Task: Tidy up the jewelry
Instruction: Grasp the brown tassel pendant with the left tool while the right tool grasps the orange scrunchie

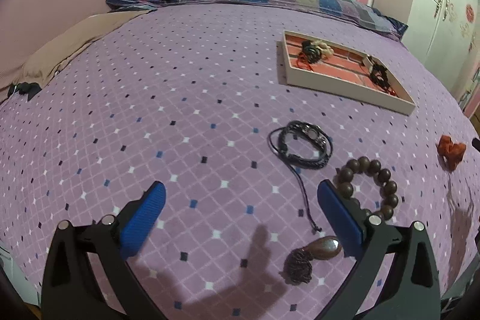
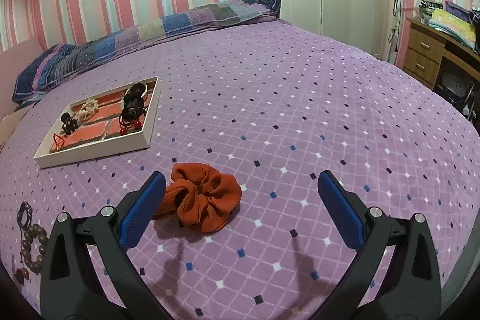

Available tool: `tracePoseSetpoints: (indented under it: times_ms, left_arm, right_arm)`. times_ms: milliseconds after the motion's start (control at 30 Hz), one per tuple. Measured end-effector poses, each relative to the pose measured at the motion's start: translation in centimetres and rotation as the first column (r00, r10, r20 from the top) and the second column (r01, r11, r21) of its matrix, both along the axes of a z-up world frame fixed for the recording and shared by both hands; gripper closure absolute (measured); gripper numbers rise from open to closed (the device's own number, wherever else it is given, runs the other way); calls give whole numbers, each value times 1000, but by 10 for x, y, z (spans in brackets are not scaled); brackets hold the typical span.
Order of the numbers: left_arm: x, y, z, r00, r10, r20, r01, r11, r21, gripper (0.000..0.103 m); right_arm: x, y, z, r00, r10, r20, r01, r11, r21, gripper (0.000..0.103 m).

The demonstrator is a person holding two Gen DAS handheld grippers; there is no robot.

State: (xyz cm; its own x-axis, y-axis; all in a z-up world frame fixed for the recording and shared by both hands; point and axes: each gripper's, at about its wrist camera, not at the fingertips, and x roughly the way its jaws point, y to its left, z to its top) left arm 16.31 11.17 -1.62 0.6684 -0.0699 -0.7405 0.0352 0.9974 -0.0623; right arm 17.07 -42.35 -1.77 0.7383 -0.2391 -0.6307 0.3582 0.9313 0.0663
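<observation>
Both tools hovering over the bed, jaws spread wide, gripping nothing.

- Left tool: sitting just short of black cord bracelets; wooden bead bracelet lying partly behind its right finger; brown pendant with tassel near it.
- Right tool: orange scrunchie resting against its left finger, off-centre.
- Tray waiting further back, already holding pieces.

Risks:
- Closing now likely pinching only a scrunchie fold, or blanket pile.
- Loose cord tail probably snagging, dragging neighbours.
- Beads likely rolling out of the pads.

Hard to make out: tray dividers and contents, tangled; part of bead loop hidden.
</observation>
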Motion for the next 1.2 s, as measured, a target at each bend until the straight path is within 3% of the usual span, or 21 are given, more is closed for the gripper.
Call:
tracePoseSetpoints:
  times_ms: [267,433,567,700,833,967,1200]
  left_arm:
    - [-16,-6,-2,1000,-18,15,18,1000,-3,4]
    - [-35,-8,-6,999,-28,45,29,1000,-11,4]
    - [-53,-15,-15,996,-36,76,36,999,7,4]
    - [-64,-29,-29,992,-87,96,79,993,83,4]
    - [-64,-35,-43,990,-113,82,105,990,90,6]
    - [-57,-36,-56,988,-148,45,145,987,65,35]
    - [-56,-34,-61,983,-175,56,172,984,47,37]
  right_arm:
    - [-6,4,0,1000,18,1,-18,1000,-23,4]
    - [-10,17,-3,997,72,-2,-72,992,-99,4]
    - [-12,23,-8,995,93,-23,-95,985,-141,4]
    - [-12,22,-13,995,94,-28,-97,986,-133,4]
    - [-8,21,-17,995,91,-33,-94,988,-122,4]
    - [0,23,-23,995,91,-44,-95,988,-123,4]
    - [19,35,-32,991,121,-63,-130,979,-160,4]
